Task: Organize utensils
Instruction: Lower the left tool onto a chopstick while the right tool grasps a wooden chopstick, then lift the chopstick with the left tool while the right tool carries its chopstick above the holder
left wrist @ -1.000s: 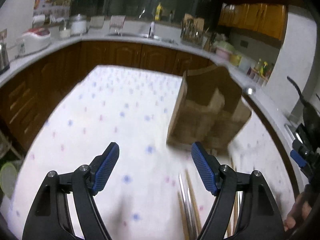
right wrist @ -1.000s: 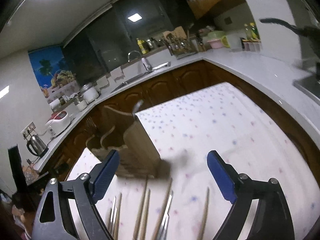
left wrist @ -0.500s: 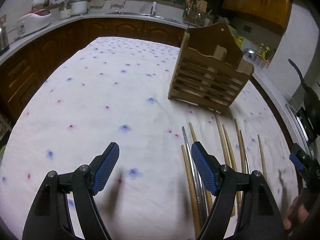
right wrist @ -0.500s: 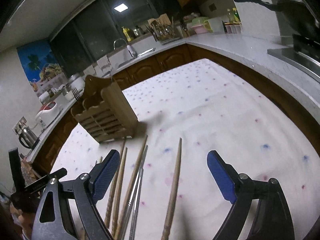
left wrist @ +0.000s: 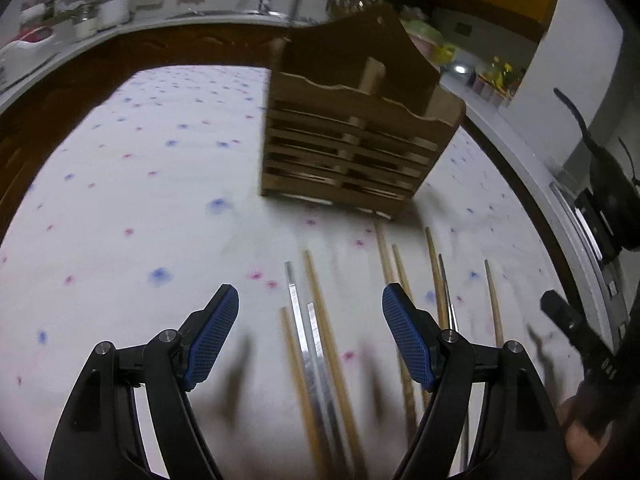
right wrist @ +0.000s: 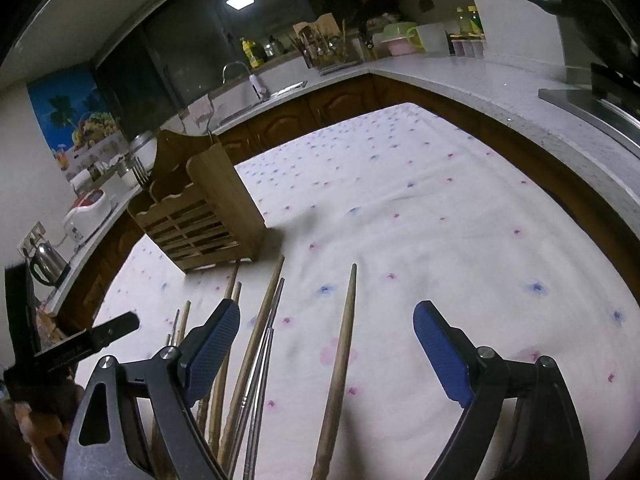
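Note:
A slatted wooden utensil holder [left wrist: 352,148] [right wrist: 200,216] stands upright on the flowered tablecloth [left wrist: 120,200], with a fork [right wrist: 140,174] standing in it. In front of it several wooden chopsticks [left wrist: 324,320] and a metal pair [left wrist: 300,320] lie loose in a row. My left gripper [left wrist: 308,290] hangs open just above the metal pair and two wooden sticks. My right gripper [right wrist: 326,306] is wide and closing its jaws. One wooden chopstick [right wrist: 340,360] lies between them, untouched by the pads. More sticks [right wrist: 256,344] lie by its left finger.
Kitchen counters wrap around the table, with a sink [right wrist: 256,92], a kettle [right wrist: 46,264] and a rice cooker [right wrist: 86,212]. A stove with a black pan [left wrist: 612,196] is at the right. The cloth [right wrist: 440,200] to the right of the holder is bare.
Both grippers have dipped toward the table and now hover low over the chopstick row. The left one has shifted right, nearer the holder. The right jaws have narrowed slightly.

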Demonstrator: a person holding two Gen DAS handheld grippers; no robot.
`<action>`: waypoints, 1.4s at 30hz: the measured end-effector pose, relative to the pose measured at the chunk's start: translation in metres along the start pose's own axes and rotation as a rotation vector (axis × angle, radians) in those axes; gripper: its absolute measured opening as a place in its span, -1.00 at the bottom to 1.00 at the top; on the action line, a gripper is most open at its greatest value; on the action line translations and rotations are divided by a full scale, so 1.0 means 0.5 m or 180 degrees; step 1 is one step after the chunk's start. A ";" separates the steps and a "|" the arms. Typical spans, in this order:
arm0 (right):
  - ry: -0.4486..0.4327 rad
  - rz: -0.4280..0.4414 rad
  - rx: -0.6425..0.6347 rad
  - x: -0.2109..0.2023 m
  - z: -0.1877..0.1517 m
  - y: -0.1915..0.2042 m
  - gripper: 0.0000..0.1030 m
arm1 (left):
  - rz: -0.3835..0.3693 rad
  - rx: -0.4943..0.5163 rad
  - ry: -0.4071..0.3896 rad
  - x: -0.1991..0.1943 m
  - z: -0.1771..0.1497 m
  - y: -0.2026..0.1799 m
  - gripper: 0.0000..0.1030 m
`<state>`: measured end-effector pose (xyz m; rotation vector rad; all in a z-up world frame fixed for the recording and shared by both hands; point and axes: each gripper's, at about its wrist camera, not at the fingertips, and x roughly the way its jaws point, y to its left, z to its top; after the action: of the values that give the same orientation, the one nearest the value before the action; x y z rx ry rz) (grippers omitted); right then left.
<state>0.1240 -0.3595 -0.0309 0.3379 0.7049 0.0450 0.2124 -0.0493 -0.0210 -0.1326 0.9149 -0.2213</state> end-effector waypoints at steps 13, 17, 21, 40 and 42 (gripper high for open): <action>0.0381 -0.0276 -0.0166 0.089 0.014 -0.017 -0.03 | -0.0011 0.0187 0.0340 0.134 0.073 -0.083 0.06; 0.0459 -0.0308 -0.0197 0.114 0.021 -0.017 -0.15 | 0.0015 0.0297 0.0501 0.174 0.079 -0.101 -0.14; 0.0595 -0.0358 -0.0269 0.143 0.020 -0.013 -0.27 | 0.0123 0.0512 0.0495 0.190 0.076 -0.126 -0.20; 0.0528 -0.0207 -0.0262 0.105 0.016 -0.005 -0.89 | -0.0285 0.0466 0.0427 0.107 0.047 -0.071 -0.90; 0.0487 -0.0133 -0.0217 0.086 0.018 -0.003 -0.90 | -0.0367 0.0408 0.0363 0.073 0.045 -0.058 -0.90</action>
<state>0.1626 -0.3568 -0.0519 0.2561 0.8598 0.0555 0.2479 -0.0858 -0.0294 -0.0543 1.0046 -0.3969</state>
